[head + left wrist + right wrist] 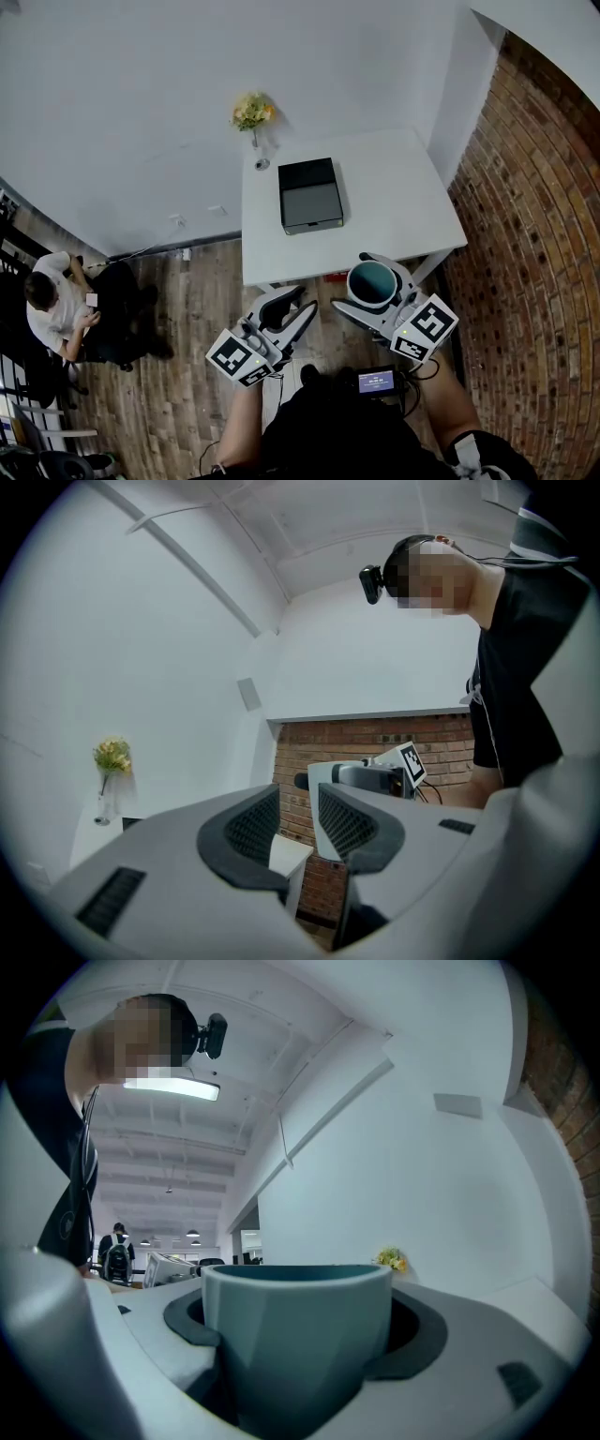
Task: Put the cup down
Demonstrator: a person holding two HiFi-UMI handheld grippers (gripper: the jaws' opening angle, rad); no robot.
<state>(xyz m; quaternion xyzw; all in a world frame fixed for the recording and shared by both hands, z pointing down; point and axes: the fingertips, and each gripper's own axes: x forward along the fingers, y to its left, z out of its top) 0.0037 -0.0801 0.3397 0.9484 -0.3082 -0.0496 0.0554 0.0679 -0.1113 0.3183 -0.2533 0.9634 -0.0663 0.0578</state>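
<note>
A teal cup (372,283) hangs upright in the air just off the near edge of the white table (403,202), above the wooden floor. My right gripper (350,280) is shut on it, one jaw on each side. In the right gripper view the cup (295,1344) fills the space between the dark pads (427,1321). My left gripper (300,307) is to the left of the cup, shut and holding nothing. In the left gripper view its pads (352,822) stand close together, and the right gripper (370,775) shows beyond them.
A black box (310,194) lies on the table's middle left. A small vase of flowers (253,117) stands at its far left corner. A brick wall (534,244) runs along the right. A person (58,309) sits at the far left.
</note>
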